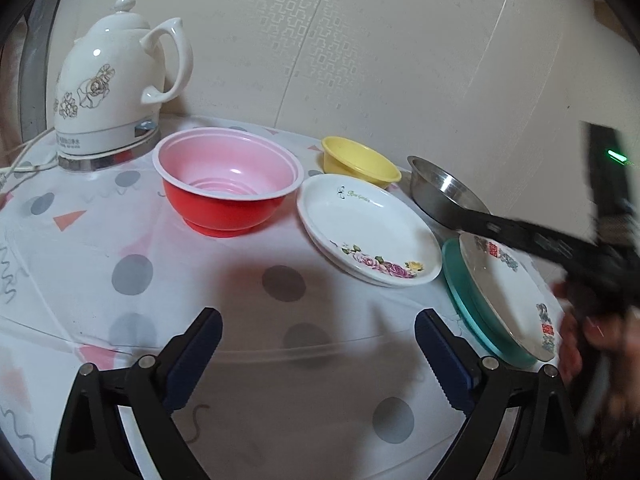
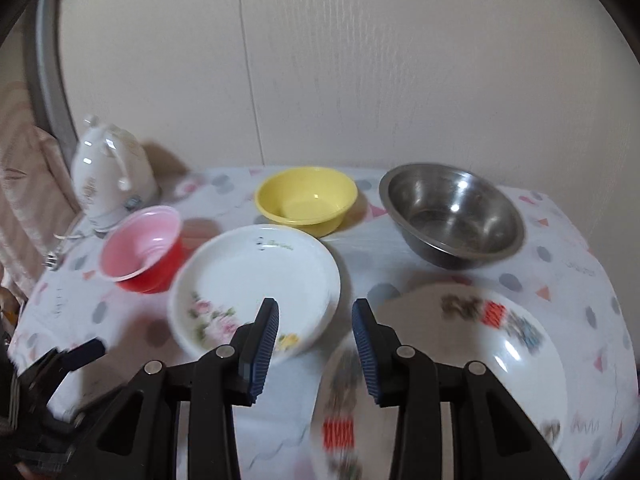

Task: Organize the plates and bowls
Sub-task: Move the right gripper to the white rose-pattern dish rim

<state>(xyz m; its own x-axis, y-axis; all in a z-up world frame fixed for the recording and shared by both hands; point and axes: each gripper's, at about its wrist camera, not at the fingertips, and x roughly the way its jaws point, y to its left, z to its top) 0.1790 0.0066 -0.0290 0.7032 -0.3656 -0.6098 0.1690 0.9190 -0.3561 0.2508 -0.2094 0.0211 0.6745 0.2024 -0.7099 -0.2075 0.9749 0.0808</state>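
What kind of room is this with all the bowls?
Probably a home kitchen or dining corner. A white electric kettle stands on a table with a dotted tablecloth against a papered wall, and everyday dishes sit on it: a red bowl, a yellow bowl, and a rose-printed plate.

Ahead of the left gripper point(image 1: 318, 354), a large bowl point(image 1: 229, 186) stands on the table point(image 1: 248, 360), with the kettle point(image 1: 116, 80) behind it at left. To the right lies a flowered plate point(image 1: 370, 230), two bowls behind it.
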